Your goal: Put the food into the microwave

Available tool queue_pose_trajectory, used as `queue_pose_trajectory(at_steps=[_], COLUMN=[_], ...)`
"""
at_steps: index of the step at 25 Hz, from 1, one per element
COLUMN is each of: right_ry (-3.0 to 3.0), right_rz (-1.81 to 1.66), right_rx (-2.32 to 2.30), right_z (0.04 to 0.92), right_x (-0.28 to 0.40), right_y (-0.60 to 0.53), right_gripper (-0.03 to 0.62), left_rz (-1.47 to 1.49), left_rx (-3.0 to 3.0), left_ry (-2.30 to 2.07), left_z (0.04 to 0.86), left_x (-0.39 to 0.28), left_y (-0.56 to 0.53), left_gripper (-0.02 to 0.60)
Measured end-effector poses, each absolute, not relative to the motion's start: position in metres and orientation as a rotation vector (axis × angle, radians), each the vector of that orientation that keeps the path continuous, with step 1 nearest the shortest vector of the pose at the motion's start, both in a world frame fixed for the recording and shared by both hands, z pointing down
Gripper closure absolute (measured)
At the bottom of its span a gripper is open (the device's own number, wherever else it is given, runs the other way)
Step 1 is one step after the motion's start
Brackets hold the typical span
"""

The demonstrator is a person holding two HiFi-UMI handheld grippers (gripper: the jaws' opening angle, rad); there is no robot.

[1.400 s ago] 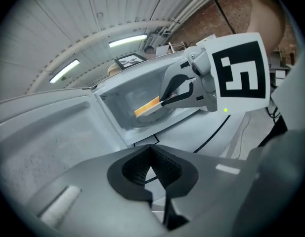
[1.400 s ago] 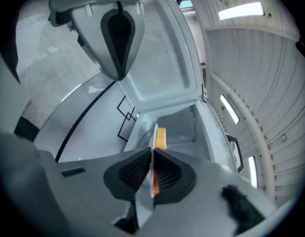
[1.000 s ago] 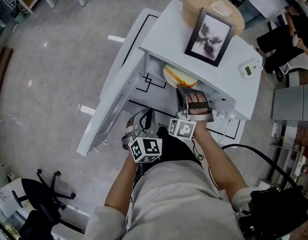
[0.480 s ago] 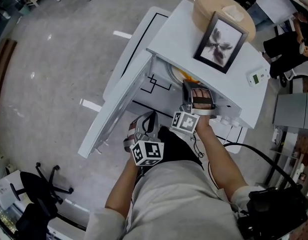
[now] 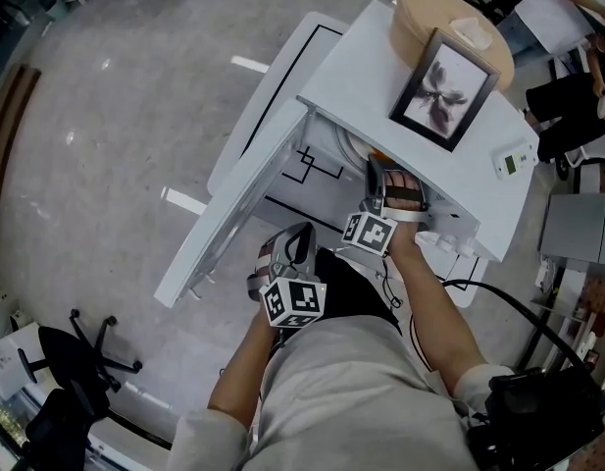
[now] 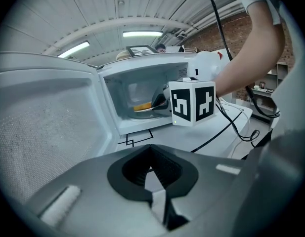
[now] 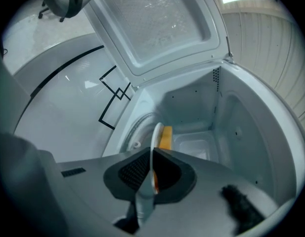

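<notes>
Head view puts the white microwave [image 5: 361,86] at about one o'clock on the bench [image 5: 282,77], its door [image 5: 233,214] swung out toward eight o'clock so the cavity is free to enter. The right hand-held gripper [image 5: 392,186] reaches into that opening, clamped on the rim of a plate [image 7: 154,142]. A rim grip, I'd judge, keeps the plate level and the orange food [image 7: 165,137] on it. The plate is already low inside the cavity, though I cannot tell whether it rests on the floor of it. The left hand-held gripper [image 5: 282,258] hangs at six o'clock of the door, jaws together on nothing, likely just kept clear. Nothing legible anywhere: the marker cube [image 6: 193,102] bears only square patterns, the framed picture [image 5: 444,86] on top has no words, and the small display unit [image 5: 513,160] at three o'clock is too small to read.
</notes>
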State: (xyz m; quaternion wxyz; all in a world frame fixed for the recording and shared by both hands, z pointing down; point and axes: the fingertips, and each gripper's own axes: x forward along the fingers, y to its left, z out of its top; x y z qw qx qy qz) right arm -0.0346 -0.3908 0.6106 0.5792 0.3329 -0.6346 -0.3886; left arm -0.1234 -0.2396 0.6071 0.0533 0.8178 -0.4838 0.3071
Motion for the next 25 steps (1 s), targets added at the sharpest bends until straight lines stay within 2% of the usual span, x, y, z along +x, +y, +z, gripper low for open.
queue_pose_trajectory(at_steps=[8, 12, 14, 23, 25], right_ry=[-1.782, -1.890, -1.932, -2.084, -2.122], right_rz=[-0.575, -0.456, -0.416, -0.378, -0.355], right_rx=[0.889, 0.907, 0.917, 1.007, 1.034], right_z=[0.612, 0.604, 0.598, 0.559, 0.551], right_x=[-0.037, -0.042, -0.045, -0.059, -0.061], right_y=[-0.392, -0.391, -0.389, -0.368, -0.360], right_gripper=[0.558, 0.485, 0.469, 0.473, 0.532], left_rz=[0.836, 0.826, 0.814, 0.746, 0.711], left_rx=[2.437, 2.432, 2.427, 2.406, 2.393], left_ry=[-1.431, -1.416, -1.413, -1.426, -1.439], left_z=[0.611, 0.611, 0.611, 0.603, 0.599], left_x=[-0.121, -0.120, -0.120, -0.122, -0.125], left_y=[-0.239, -0.239, -0.240, -0.237, -0.237], left_gripper=[0.574, 0.574, 0.574, 0.575, 0.574])
